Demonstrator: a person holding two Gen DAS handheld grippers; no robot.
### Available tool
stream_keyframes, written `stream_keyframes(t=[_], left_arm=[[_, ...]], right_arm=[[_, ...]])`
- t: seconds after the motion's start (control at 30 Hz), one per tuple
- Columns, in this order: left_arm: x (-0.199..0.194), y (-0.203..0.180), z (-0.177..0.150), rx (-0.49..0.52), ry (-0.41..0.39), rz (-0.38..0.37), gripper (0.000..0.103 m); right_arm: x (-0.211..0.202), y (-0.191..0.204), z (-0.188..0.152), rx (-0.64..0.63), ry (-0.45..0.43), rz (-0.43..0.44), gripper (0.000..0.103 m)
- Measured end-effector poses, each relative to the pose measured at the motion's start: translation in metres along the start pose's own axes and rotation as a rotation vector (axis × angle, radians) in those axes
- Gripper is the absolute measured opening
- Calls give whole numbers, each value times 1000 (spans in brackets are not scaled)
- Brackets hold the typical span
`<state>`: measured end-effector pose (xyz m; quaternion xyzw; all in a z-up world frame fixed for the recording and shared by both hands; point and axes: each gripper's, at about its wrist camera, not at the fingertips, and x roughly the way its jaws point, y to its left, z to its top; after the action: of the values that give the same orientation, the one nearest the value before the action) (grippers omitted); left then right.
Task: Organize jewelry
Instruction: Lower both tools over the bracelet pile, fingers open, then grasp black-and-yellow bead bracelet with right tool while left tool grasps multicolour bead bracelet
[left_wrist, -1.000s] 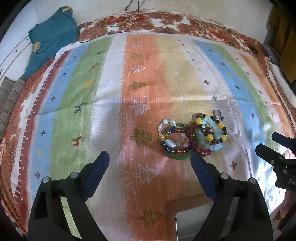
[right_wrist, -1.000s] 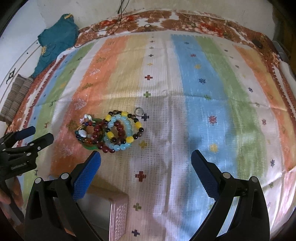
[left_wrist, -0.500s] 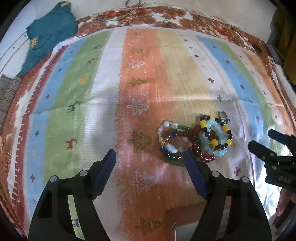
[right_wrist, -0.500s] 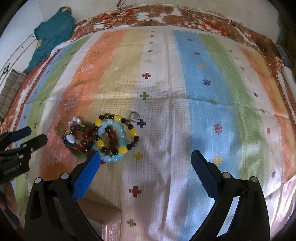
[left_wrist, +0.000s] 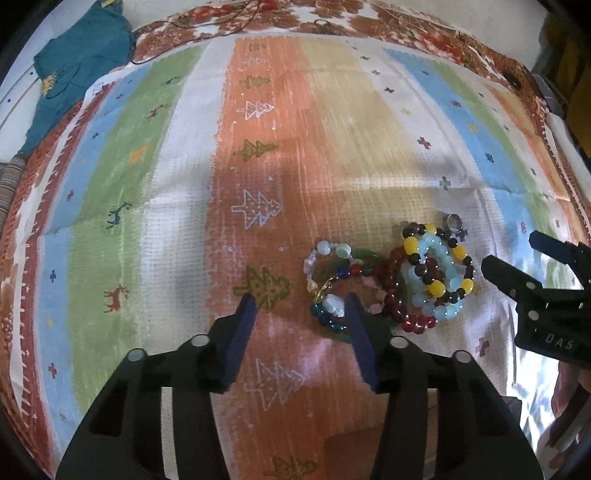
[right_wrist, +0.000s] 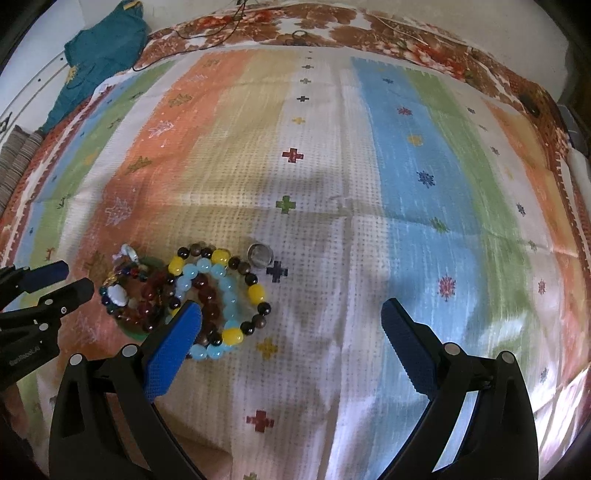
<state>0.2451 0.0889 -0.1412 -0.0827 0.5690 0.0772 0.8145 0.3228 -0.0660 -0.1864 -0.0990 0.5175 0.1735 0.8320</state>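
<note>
The left tool (left_wrist: 299, 310) is hovering low over the striped woven cloth (left_wrist: 258, 155), its two dark blue pads standing partly apart with nothing between them. Just ahead of its right pad is lying the heap of beaded bracelets (left_wrist: 391, 280): a multicoloured glass-bead strand over a green bangle, touching a dark red bead loop and a pale blue, yellow and black one. A small silver ring (left_wrist: 453, 222) is sitting just beyond the heap.

The right tool (right_wrist: 291, 321) is waiting with its bright blue pads spread wide and empty; the same bracelets (right_wrist: 207, 295) are lying beside and partly under its left pad.

The bracelets look light, limp and smooth, so they would likely roll or slide, and because they overlap, lifting one may drag its neighbours. Pinching across a single strand at the heap's outer edge seems safest. The ring is tiny and hard, probably slippery.

Beyond and to either side of both tools the cloth is lying open, with its patterned border well away.
</note>
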Motion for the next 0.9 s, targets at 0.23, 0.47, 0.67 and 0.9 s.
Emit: stream_keyframes(t=[0.23,0.47,0.67,0.9], left_arm=[[10,2,2,16,30,-26,43],[17,2,1,20,45,-43,37],[24,1,3,10,59,-68,37],[34,10,2,-57,74,-123,37]], right_arm=[[17,-1,4,-9,27,-25,88],[34,-2,2,-4,66,-19,74],[42,-4,1,-4,68,-2,70],[45,-5,4,-16,59,2,64]])
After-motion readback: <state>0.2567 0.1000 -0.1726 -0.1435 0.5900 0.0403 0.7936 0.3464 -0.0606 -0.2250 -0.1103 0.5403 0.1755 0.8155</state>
